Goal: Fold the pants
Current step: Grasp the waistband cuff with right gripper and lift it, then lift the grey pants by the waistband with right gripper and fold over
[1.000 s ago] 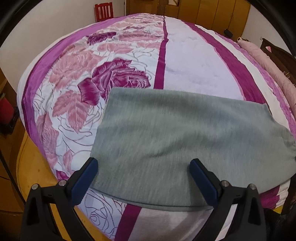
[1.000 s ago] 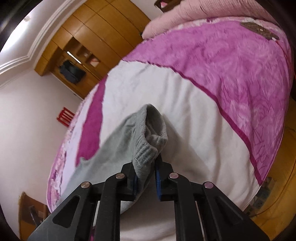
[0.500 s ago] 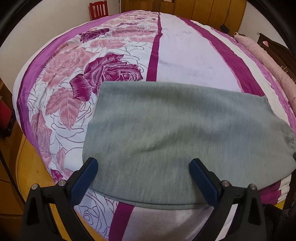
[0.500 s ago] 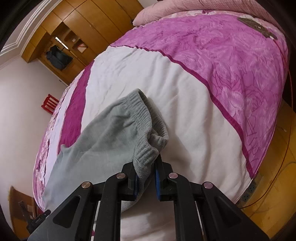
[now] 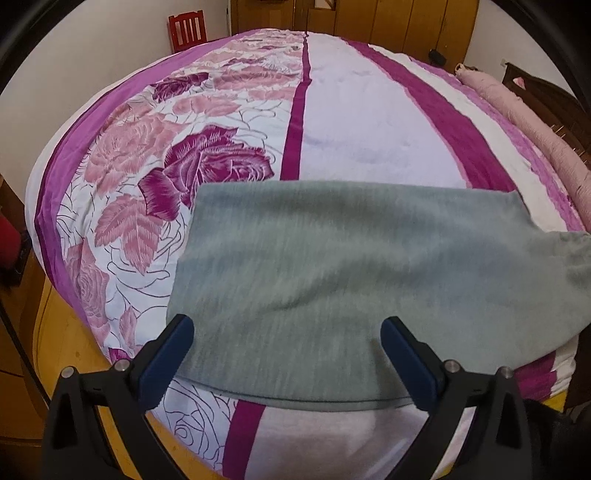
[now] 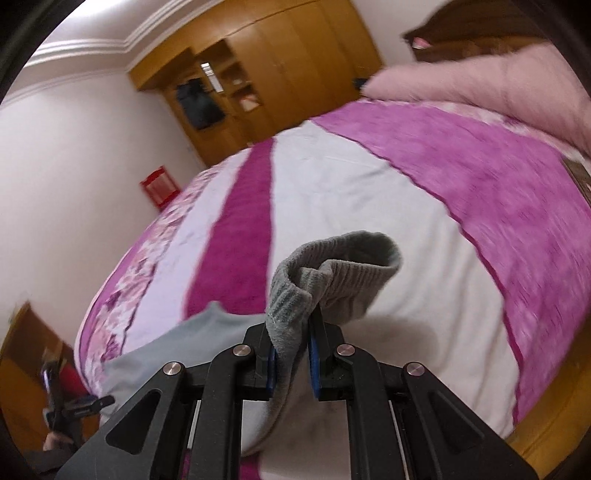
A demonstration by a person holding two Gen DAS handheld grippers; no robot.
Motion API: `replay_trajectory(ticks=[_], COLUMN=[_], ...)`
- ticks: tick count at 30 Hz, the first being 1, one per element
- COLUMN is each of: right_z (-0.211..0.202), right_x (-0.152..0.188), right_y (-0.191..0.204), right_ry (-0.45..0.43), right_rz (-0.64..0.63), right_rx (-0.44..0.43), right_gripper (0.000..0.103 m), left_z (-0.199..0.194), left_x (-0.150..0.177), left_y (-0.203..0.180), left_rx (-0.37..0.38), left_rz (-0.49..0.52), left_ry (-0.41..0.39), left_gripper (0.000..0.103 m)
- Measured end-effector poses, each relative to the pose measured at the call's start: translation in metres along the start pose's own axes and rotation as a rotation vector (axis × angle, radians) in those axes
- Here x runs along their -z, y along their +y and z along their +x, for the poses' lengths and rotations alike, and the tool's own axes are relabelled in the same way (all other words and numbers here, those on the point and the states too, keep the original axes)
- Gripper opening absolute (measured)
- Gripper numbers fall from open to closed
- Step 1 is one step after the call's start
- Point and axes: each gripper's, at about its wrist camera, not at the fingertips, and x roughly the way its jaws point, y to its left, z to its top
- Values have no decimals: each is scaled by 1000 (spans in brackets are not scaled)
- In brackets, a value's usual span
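Since a second ago the right gripper (image 6: 291,350) had risen and rolled, taking the ribbed cuff (image 6: 332,273) up off the bed (image 6: 406,206); before, that cuff sagged low against the cover. Right jaws were clamped tight on the grey fabric just below the cuff, which stood clear above the fingertips, its opening folded over. Right gripper pointed moderately downward across the bed toward the wardrobe (image 6: 266,81).

Left gripper (image 5: 288,354) had barely shifted. It hovered steeply nose-down over the near hem of the pants (image 5: 332,269), jaws spread wide, nothing between the pads (image 5: 170,350).

Pants lay flat across the near side of the bed, one end lifted at the right.

Left view alone showed the whole spread of the pants and the rose pattern (image 5: 214,166). Right view alone showed the grip on the cuff, and the left gripper small at lower left (image 6: 74,406). Red chair (image 5: 186,31) and pink quilt (image 5: 517,122) appeared in both.
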Motion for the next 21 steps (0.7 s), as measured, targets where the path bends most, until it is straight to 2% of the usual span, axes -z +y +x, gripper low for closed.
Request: replay_trajectory(ticks=[10, 21], right_z=[14, 39], right_x=[-14, -3], right_y=[81, 151], right_ry=[25, 107], right_rz=[-196, -342], right_rx=[-154, -282], right_gripper=[13, 13], left_z=[-17, -21], left_x=[-5, -5], left_y=[-5, 0], left_rx=[9, 10], left_rz=[19, 12], left_ry=[-38, -39], left_gripper=[103, 103])
